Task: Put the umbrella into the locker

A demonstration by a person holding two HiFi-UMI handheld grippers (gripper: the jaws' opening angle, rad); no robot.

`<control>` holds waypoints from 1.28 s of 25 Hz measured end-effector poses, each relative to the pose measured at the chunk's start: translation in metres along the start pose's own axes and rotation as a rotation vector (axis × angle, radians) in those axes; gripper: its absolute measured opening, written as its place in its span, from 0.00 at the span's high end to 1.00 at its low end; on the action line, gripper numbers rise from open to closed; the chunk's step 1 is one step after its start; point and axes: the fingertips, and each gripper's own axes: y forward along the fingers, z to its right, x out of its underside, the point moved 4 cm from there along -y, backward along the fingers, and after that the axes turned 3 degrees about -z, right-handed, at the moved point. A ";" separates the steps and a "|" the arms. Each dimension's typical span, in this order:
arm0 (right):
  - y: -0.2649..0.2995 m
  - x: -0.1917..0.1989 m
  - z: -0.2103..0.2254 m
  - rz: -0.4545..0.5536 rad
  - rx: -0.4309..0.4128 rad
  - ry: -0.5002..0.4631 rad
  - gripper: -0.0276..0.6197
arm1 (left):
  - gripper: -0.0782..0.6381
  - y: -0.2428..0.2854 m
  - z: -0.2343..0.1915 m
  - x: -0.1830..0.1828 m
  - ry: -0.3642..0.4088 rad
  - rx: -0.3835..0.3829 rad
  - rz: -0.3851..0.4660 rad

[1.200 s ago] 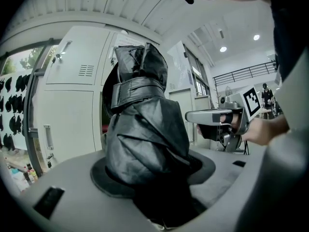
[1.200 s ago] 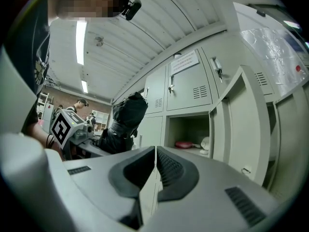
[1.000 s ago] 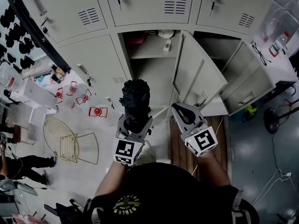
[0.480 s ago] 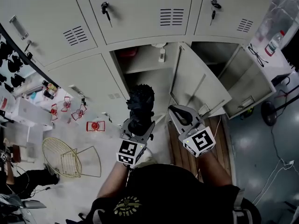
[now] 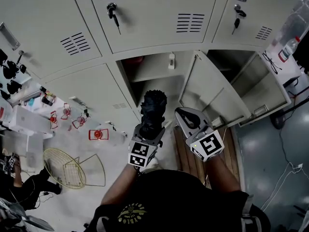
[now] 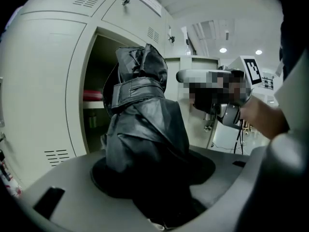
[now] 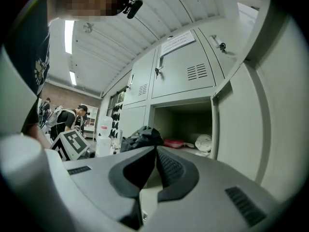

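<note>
The folded black umbrella (image 5: pixel 153 111) stands upright in my left gripper (image 5: pixel 150 128), whose jaws are shut on its lower part; in the left gripper view the umbrella (image 6: pixel 142 124) fills the middle. It hangs just in front of the open locker (image 5: pixel 155 76), below the shelf. That locker's door (image 5: pixel 212 94) swings out to the right. My right gripper (image 5: pixel 185 114) is beside the umbrella on the right, shut with nothing in it; in the right gripper view its pads (image 7: pixel 166 168) meet. Inside the locker (image 7: pixel 186 124) lie a red thing (image 7: pixel 173 143) and a white thing (image 7: pixel 203 142).
A second locker (image 5: pixel 241 74) stands open to the right. A wire basket (image 5: pixel 67 161) and red-and-white items (image 5: pixel 98 134) lie on the floor at left. Keys (image 5: pixel 112 11) hang from the upper doors. A wooden board (image 5: pixel 186 153) lies under my right arm.
Both grippers have moved forward towards the open locker, and the left one has sunk with the umbrella. The right gripper stays shut beside it.
</note>
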 end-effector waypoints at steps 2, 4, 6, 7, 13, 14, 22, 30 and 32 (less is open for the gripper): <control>0.006 0.000 0.000 -0.006 0.001 -0.001 0.90 | 0.52 0.008 -0.006 0.009 -0.005 -0.003 -0.033; 0.012 0.000 0.000 -0.011 0.005 -0.001 0.90 | 0.53 0.016 -0.011 0.017 -0.020 0.002 -0.065; 0.018 0.000 0.000 -0.013 0.009 -0.003 0.90 | 0.53 0.022 -0.018 0.024 -0.046 0.006 -0.087; 0.020 -0.001 0.000 -0.013 0.012 -0.005 0.90 | 0.53 0.024 -0.022 0.026 -0.058 0.006 -0.095; 0.037 -0.002 0.000 -0.021 0.031 -0.009 0.90 | 0.53 0.034 -0.043 0.033 -0.074 0.007 -0.117; 0.040 -0.003 -0.001 -0.021 0.034 -0.010 0.90 | 0.53 0.036 -0.046 0.034 -0.075 0.009 -0.119; 0.059 -0.009 -0.009 -0.031 0.068 -0.015 0.90 | 0.53 0.046 -0.064 0.048 -0.072 0.051 -0.167; 0.060 -0.004 -0.013 -0.050 0.074 -0.012 0.90 | 0.53 0.062 -0.072 0.060 -0.142 0.101 -0.219; 0.057 -0.002 -0.010 -0.038 0.081 -0.003 0.90 | 0.53 0.067 -0.073 0.064 -0.156 0.104 -0.225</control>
